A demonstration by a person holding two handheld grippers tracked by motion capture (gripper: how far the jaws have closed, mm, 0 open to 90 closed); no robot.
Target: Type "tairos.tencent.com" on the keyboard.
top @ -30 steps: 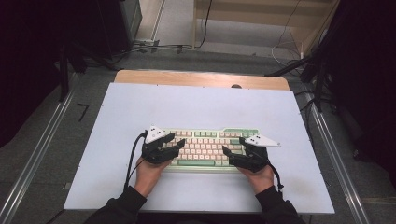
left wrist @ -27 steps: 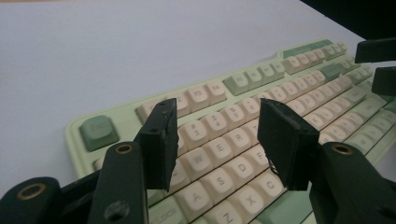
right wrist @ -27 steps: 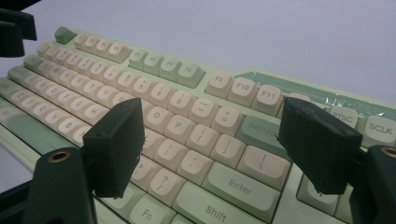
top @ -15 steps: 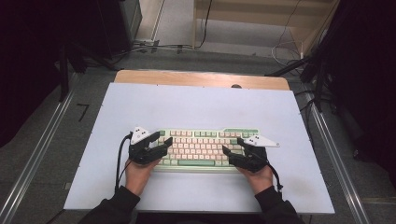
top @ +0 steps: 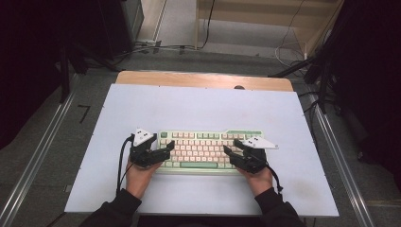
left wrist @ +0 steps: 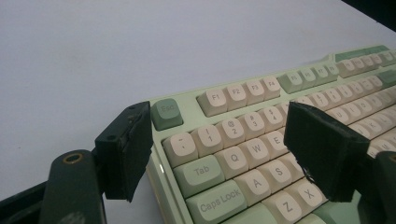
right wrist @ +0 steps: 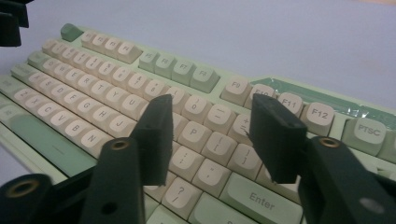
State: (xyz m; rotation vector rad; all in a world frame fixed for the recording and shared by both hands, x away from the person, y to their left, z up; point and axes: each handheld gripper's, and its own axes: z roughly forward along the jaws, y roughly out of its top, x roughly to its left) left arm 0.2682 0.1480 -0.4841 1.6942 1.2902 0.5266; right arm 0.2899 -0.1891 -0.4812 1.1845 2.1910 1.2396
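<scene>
Keyboard (top: 208,150) lies flat at the near middle of the table (top: 203,109), long side across.

Left hand-held gripper (top: 163,150) sits at the keyboard's left end; jaws have just been opening and stand wide, one outside the edge by Esc, one over the letter keys, pads off the case. Holds nothing.

Right hand-held gripper (top: 230,152) hovers over the right-hand keys near Enter; jaws have just been closing, now half apart, nothing between them.

Step, as judged: taking hold of the keyboard at both ends. Next: right must shift outward to the end before closing.
</scene>
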